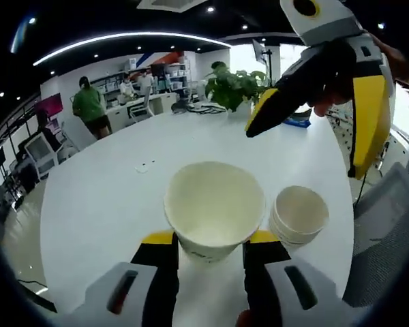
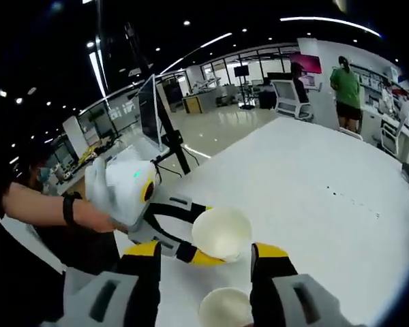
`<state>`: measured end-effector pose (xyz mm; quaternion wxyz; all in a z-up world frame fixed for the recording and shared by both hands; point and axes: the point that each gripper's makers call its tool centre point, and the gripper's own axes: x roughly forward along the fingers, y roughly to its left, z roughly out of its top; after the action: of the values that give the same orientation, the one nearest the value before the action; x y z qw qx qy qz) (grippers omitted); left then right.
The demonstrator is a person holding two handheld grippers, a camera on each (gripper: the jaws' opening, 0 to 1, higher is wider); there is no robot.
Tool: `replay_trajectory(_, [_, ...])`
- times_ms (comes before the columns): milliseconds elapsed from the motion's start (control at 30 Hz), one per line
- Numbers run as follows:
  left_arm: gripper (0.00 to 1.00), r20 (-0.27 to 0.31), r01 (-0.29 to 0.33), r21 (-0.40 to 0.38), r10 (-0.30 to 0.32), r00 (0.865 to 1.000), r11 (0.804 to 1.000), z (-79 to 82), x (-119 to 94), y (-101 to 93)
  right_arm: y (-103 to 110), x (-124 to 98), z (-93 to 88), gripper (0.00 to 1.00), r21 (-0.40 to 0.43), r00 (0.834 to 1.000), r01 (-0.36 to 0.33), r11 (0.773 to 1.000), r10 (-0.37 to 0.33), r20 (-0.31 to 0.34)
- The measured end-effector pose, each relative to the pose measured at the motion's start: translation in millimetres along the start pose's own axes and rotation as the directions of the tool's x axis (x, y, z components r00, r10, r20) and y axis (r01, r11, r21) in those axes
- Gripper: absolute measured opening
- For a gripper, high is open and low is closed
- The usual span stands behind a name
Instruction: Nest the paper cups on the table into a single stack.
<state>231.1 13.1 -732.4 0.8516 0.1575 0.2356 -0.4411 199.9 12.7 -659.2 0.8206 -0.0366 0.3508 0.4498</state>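
Just left of the cup stack (image 1: 298, 215) on the white table (image 1: 95, 197), the left gripper (image 1: 211, 238) clamps a single paper cup (image 1: 215, 208) — upright; the right gripper (image 2: 206, 253) hovers nearer the stack, jaws apart.

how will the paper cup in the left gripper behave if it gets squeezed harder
The paper cup looks thin-walled and empty, so probably very light and easily crushed out of round. Held between the left gripper near its narrow base, its wide mouth may make it tilt. The stack of cups seems stiffer.

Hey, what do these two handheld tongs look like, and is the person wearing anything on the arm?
Both tongs, left and right, have light grey bodies with dark slots and black jaws tipped in yellow. The arm behind the left one wears a dark wristband.
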Motion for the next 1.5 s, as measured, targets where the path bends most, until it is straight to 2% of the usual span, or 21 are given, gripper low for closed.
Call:
replay_trajectory(133, [0.35,0.005,0.006,0.005,-0.006,1.0,1.0,-4.8,1,-0.2,-1,14,1.1,0.44,0.007,0.999,-0.005,1.0,0.005,-0.038])
replay_trajectory(233, [0.35,0.007,0.011,0.011,-0.012,1.0,1.0,-1.7,-1,-7.8,3,23,-1.8,0.44,0.018,0.998,-0.011,1.0,0.012,-0.066])
replay_trajectory(300, [0.35,0.008,0.014,0.016,-0.014,1.0,1.0,-3.7,1,-7.3,14,24,-6.9,0.44,0.007,0.996,-0.016,1.0,0.016,-0.092])
replay_trajectory(333, [0.35,0.009,0.014,0.018,-0.014,1.0,1.0,0.5,-3,-13.4,15,26,-9.5,0.44,-0.001,0.994,-0.012,1.0,0.012,-0.108])
replay_trajectory(433, [0.35,0.014,0.018,0.025,-0.019,1.0,1.0,2.1,-3,-15.8,8,38,-17.1,0.44,-0.029,0.987,0.0,1.0,-0.005,-0.158])
replay_trajectory(533, [0.35,0.013,0.023,0.038,-0.023,1.0,0.999,1.4,-2,-18.1,14,38,-18.2,0.41,-0.01,0.985,0.012,1.0,-0.013,-0.169])
replay_trajectory(667, [0.35,0.014,0.028,0.049,-0.029,0.999,0.998,4.2,-5,-25.6,9,44,-21.8,0.4,-0.007,0.98,0.026,1.0,-0.027,-0.199])
replay_trajectory(900, [0.35,0.016,0.035,0.072,-0.036,0.999,0.997,6.1,-9,-32.9,11,42,-31.3,0.35,0.049,0.971,0.041,0.998,-0.029,-0.237])
replay_trajectory(967, [0.35,0.015,0.039,0.083,-0.04,0.999,0.996,4.7,-7,-34.4,6,47,-33.8,0.34,0.055,0.967,0.046,0.997,-0.031,-0.252])
replay_trajectory(1133, [0.35,0.011,0.047,0.103,-0.049,0.999,0.994,5.9,-8,-41.2,9,45,-41.2,0.34,0.055,0.957,0.056,0.997,-0.038,-0.288])
replay_trajectory(1267, [0.35,0.014,0.05,0.107,-0.052,0.999,0.993,5.1,-6,-40.5,5,50,-46.0,0.24,0.057,0.95,0.067,0.996,-0.046,-0.31])
replay_trajectory(1433, [0.35,0.002,0.049,0.116,-0.049,0.999,0.992,1.3,-7,-39.3,9,51,-46.7,0.19,0.079,0.951,0.053,0.995,-0.026,-0.308])
replay_trajectory(1500, [0.35,-0.002,0.048,0.118,-0.048,0.999,0.992,0.4,-8,-40.3,13,51,-46.4,0.13,0.079,0.952,0.048,0.996,-0.021,-0.305])
